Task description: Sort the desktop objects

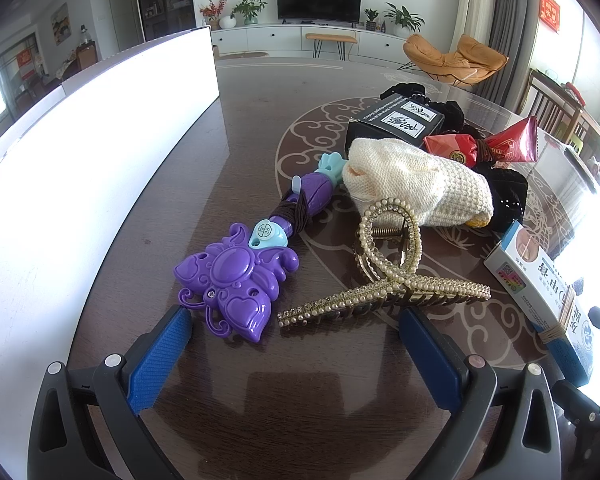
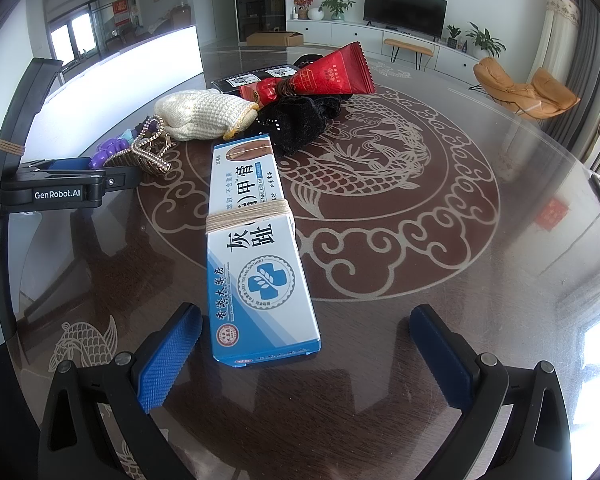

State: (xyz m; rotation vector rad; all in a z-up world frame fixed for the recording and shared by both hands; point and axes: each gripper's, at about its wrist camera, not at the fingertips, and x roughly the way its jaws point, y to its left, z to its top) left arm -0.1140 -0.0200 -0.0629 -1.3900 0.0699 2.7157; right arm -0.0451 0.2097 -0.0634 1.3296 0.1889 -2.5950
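So both grippers were basically just hanging out over the bench point(image 2: 440, 280), nothing grabbed. The left gripper point(image 1: 296, 356) was spread wide and empty, its blue pads point(image 1: 160, 360) low over the dark wood. Right off its left pad sat the purple butterfly toy point(image 1: 232, 276), with a teal tag and a brown hair tie wrapped round its handle. Just beside that, between the pads, lay the pearl hair claw point(image 1: 388, 276), one prong reaching out to the right.

The right gripper point(image 2: 306, 354) was also released, holding nothing. The near end of the blue and white ointment box point(image 2: 256, 248) lay between its pads, closer to the left pad point(image 2: 168, 356) and not touching either one as far as I could tell. A rubber band went round the box's middle.

Further back was the pile: a cream knit glove point(image 1: 416, 184) lying right behind the claw, a black cloth thing point(image 2: 300, 120) with little sparkles under and beside it, and a red candy-style wrapper point(image 1: 484, 144) resting on top. A black box with white labels point(image 1: 396, 120) sat behind the glove.

Off to the left, a big white bin wall point(image 1: 100, 140) ran along the bench, well apart from the pile. The left gripper's body point(image 2: 48, 188) showed up in the right wrist view too, next to the claw.
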